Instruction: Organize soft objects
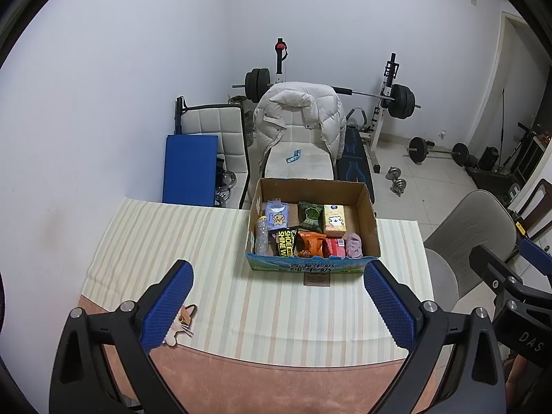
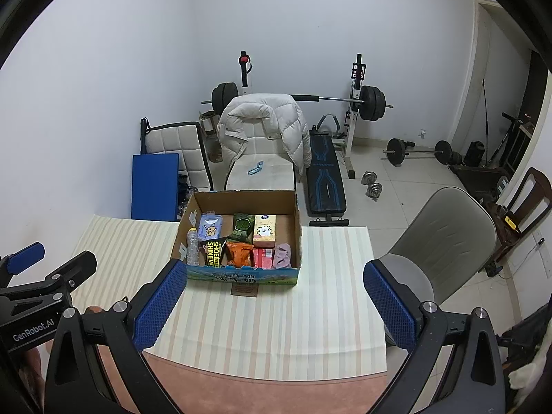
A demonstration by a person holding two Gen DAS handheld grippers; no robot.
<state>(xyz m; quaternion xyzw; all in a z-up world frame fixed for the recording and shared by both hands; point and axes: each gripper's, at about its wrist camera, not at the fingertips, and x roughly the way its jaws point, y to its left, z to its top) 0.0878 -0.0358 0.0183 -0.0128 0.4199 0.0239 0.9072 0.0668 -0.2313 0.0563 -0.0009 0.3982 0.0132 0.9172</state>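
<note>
Just 1 box (image 1: 312, 266) – ~9 pkgs

Ahead of your grippers you have one cardboard box (image 1: 312, 186) holding eight things: one plastic bottle (image 1: 261, 238), one blue pouch (image 1: 276, 214), one green packet (image 1: 309, 216), one yellow carton (image 1: 334, 220), one black packet (image 1: 286, 243), one orange bag (image 1: 311, 243), one red pack (image 1: 335, 247), one purple cloth (image 1: 354, 246).
</note>
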